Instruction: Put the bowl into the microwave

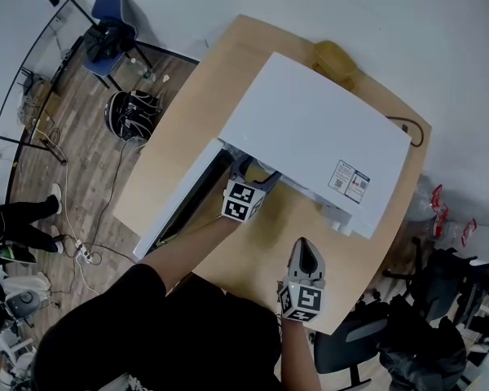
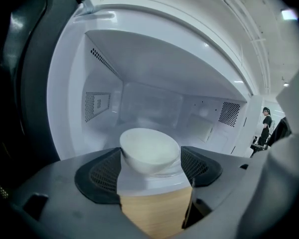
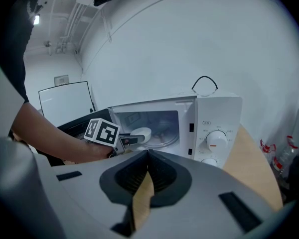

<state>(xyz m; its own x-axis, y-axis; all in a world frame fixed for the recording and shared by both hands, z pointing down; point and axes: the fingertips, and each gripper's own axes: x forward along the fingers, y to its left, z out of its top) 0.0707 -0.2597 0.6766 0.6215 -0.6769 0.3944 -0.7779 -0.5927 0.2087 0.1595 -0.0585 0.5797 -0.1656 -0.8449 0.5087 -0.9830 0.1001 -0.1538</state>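
Well left of the fingers (image 1: 243,169) of the left gripper (image 1: 253,168), a wood-plank floor (image 1: 65,186) and a blue chair (image 1: 112,10) are seen. A white wall (image 1: 424,39) is seen far ahead of them.

Left gripper (image 2: 151,156) clamped, right gripper (image 3: 148,156) closed

Glossy wht bowl (image 2: 149,151), wood-grain table (image 1: 220,72)

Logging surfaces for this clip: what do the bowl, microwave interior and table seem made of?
Bowl: white, smooth, softly glossy; ceramic or plastic, can't tell. Microwave interior: glossy white, probably painted metal, given punched vent holes. Table: pale wood-look top with faint grain, possibly laminate.
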